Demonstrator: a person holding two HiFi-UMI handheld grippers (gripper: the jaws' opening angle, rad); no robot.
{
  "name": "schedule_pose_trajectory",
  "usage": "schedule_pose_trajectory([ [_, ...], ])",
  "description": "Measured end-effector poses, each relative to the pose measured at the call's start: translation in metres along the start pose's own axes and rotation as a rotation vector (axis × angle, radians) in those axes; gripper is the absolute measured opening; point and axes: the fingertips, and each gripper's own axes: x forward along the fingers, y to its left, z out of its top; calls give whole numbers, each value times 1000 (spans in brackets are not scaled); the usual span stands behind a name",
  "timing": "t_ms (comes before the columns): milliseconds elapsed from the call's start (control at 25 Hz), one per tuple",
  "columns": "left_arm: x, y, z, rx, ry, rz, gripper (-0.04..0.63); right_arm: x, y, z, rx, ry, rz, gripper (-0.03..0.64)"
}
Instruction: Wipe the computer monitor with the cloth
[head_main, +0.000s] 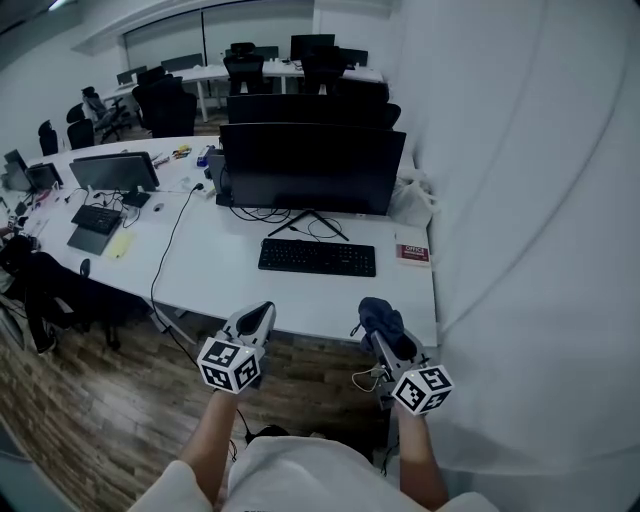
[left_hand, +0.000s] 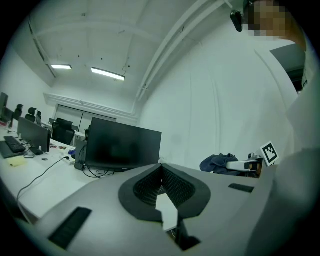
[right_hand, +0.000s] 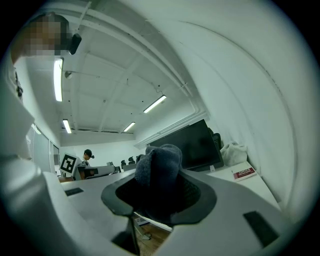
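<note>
Cloth (head_main: 379, 313) looks like a dark blue fuzzy wad clamped in the right gripper (head_main: 385, 332) at lower centre, left gripper (head_main: 263, 315) pinched together empty, monitor (head_main: 310, 167) dark.

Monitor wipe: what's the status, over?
Left gripper shut, empty. Right gripper shut on cloth. Monitor ahead, not yet touched. Keyboard lies before it.

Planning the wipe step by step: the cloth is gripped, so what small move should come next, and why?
Probably carry the right gripper forward and up over the keyboard toward the monitor. Its jaws are shut on the cloth, but it hangs at the near edge of the desk, well short of the dark screen.
</note>
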Motion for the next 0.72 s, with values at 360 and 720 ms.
schedule_pose_trajectory([
  [360,8,0,-11,14,22,16,6,-8,-21,-4,25,0,-11,163],
  [720,56,21,-17,-13,24,-42,5,20,-48,-1,-12,11,-69,163],
])
